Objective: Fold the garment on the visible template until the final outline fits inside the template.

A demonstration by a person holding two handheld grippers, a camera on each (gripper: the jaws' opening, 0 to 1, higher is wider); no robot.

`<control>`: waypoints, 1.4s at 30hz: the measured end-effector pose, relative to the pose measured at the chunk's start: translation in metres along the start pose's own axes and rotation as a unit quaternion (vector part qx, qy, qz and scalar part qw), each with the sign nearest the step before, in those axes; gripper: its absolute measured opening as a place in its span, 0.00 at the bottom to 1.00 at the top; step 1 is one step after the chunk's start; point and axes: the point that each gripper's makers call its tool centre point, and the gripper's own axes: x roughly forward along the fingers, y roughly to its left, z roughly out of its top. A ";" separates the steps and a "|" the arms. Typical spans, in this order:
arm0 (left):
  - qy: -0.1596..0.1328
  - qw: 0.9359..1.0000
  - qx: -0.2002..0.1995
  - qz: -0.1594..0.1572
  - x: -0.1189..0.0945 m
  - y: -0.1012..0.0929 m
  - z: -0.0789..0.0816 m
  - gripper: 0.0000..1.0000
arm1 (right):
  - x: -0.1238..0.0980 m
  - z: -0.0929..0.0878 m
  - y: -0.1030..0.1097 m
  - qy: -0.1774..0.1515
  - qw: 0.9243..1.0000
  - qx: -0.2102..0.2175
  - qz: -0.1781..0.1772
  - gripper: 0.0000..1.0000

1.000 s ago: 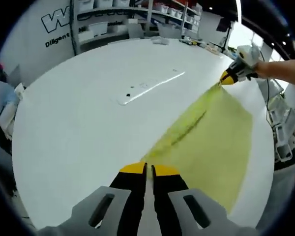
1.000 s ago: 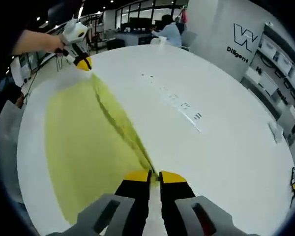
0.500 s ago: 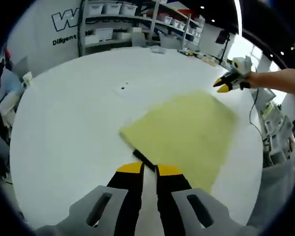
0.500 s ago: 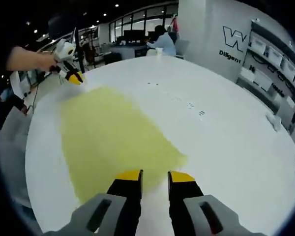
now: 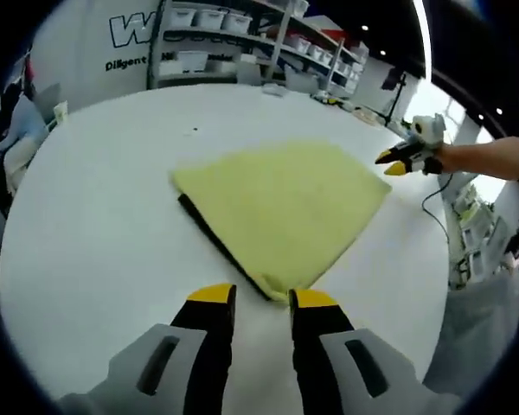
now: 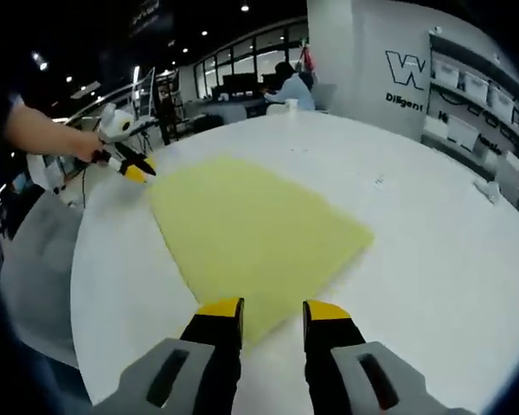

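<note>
The yellow garment (image 5: 281, 207) lies flat on the white round table (image 5: 95, 225) as a folded, roughly four-sided panel. A dark edge (image 5: 216, 246) shows along one side of the garment in the left gripper view; I judge it to be either the template or a lower layer of fabric, and I cannot tell which. I therefore cannot confirm that the outline fits inside the template. My judgement is that at least one fold is laid down and the fit remains to be checked, with a further fold likely if the panel overhangs.

My left gripper (image 5: 261, 298) stands just off the near corner of the garment, jaws parted by a moderate gap, holding nothing. The corner tip sits between the yellow fingertips (image 5: 209, 294) or just ahead of them; contact cannot be confirmed.

My right gripper (image 6: 272, 309) stands at the near edge of the garment (image 6: 255, 229), jaws likewise moderately apart and empty, hovering over or just short of the fabric.

In the left gripper view the right gripper (image 5: 404, 158) appears beyond the far corner of the garment, clear of it. In the right gripper view the left gripper (image 6: 128, 166) appears just beside the opposite corner.
</note>
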 end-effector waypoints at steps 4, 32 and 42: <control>0.005 1.000 -0.022 0.006 0.007 -0.002 -0.008 0.26 | -0.001 -0.011 0.010 -0.004 1.000 0.007 0.000 0.23; 0.002 0.999 -0.037 0.014 0.020 0.003 -0.010 0.03 | 0.016 -0.036 0.019 0.009 0.999 0.049 0.015 0.02; 0.058 0.978 0.200 0.007 0.012 0.017 -0.013 0.02 | 0.013 -0.038 0.018 0.014 0.999 0.010 0.045 0.00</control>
